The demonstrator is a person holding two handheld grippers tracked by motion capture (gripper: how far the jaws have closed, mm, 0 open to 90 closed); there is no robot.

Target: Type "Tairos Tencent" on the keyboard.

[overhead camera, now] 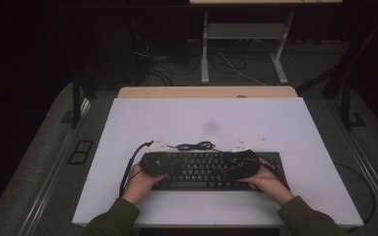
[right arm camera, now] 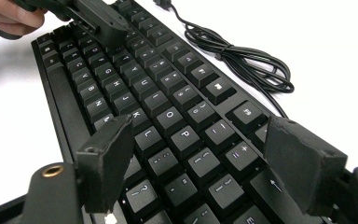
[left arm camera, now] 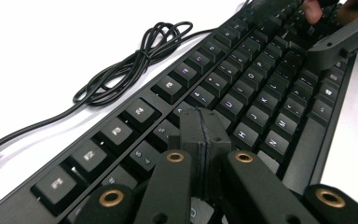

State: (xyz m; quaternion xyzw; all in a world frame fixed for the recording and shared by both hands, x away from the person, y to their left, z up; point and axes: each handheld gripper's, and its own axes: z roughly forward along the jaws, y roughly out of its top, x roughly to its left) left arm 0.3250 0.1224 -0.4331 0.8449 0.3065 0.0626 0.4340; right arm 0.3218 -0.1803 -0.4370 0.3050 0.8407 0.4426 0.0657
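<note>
Left gripper (left arm camera: 204,140) jaws pressed together over keyboard (overhead camera: 211,169) left half; right gripper (right arm camera: 205,158) spread above right keys, nothing gripped. Key pressing seemingly underway; cable (overhead camera: 195,146) untouched.

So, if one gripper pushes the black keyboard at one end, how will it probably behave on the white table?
The keyboard looks like a long, rigid slab lying flat, so it would probably slide or pivot, not bend or tip. The keys are separate raised caps and may press down under contact. The loose coiled cable behind it is floppy and would likely drag along.
</note>
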